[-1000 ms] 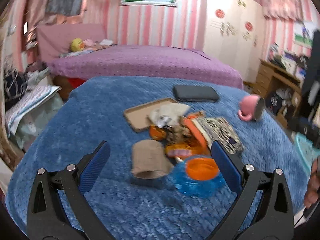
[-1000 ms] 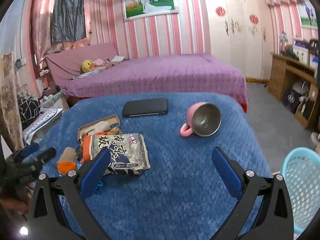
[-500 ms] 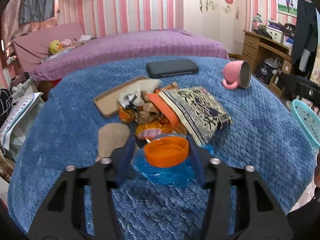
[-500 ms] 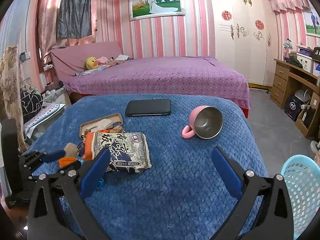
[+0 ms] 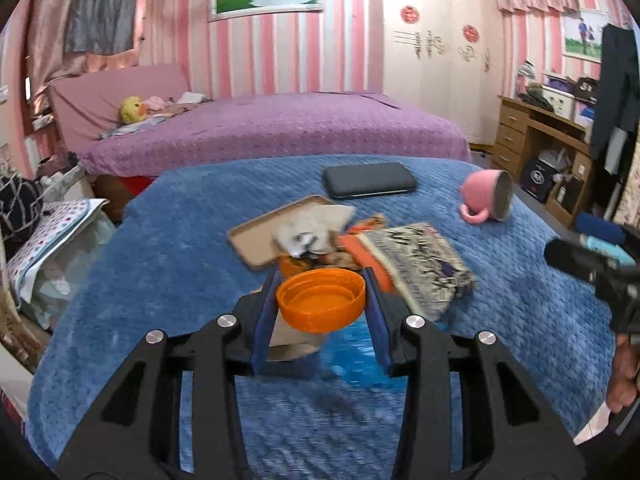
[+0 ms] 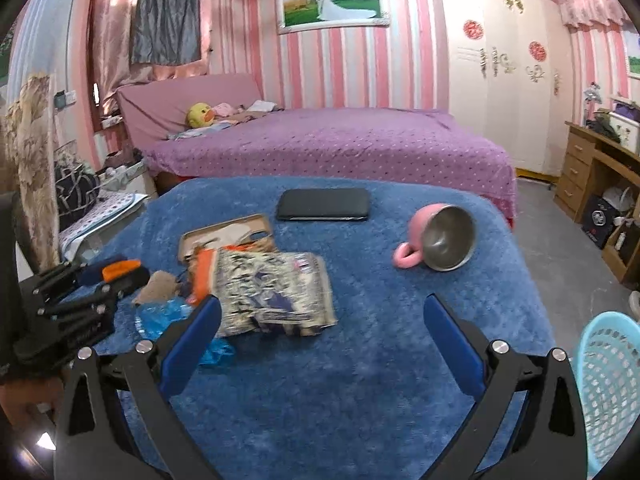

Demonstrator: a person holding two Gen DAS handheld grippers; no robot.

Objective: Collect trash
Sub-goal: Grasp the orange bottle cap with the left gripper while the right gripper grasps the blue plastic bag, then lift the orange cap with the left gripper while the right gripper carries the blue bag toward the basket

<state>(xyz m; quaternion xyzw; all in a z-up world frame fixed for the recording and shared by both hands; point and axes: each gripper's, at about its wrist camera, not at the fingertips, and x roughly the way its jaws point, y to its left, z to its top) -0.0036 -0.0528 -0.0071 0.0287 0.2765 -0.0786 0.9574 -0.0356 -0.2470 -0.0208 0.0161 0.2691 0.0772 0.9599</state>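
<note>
Orange lid [image 5: 322,300]; pink mug [image 5: 486,200]; blue blanket [image 5: 168,248]

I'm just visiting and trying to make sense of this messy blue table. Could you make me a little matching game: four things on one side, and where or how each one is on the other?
Things:
1. orange lid
2. pink mug
3. black phone
4. light blue basket

States:
A. lying flat at the far side of the blue blanket
B. standing on the floor past the table's right edge
C. pinched between the left gripper fingers
D. tipped on its side, with the steel inside showing

Pairs: 1-C, 2-D, 3-A, 4-B
</note>
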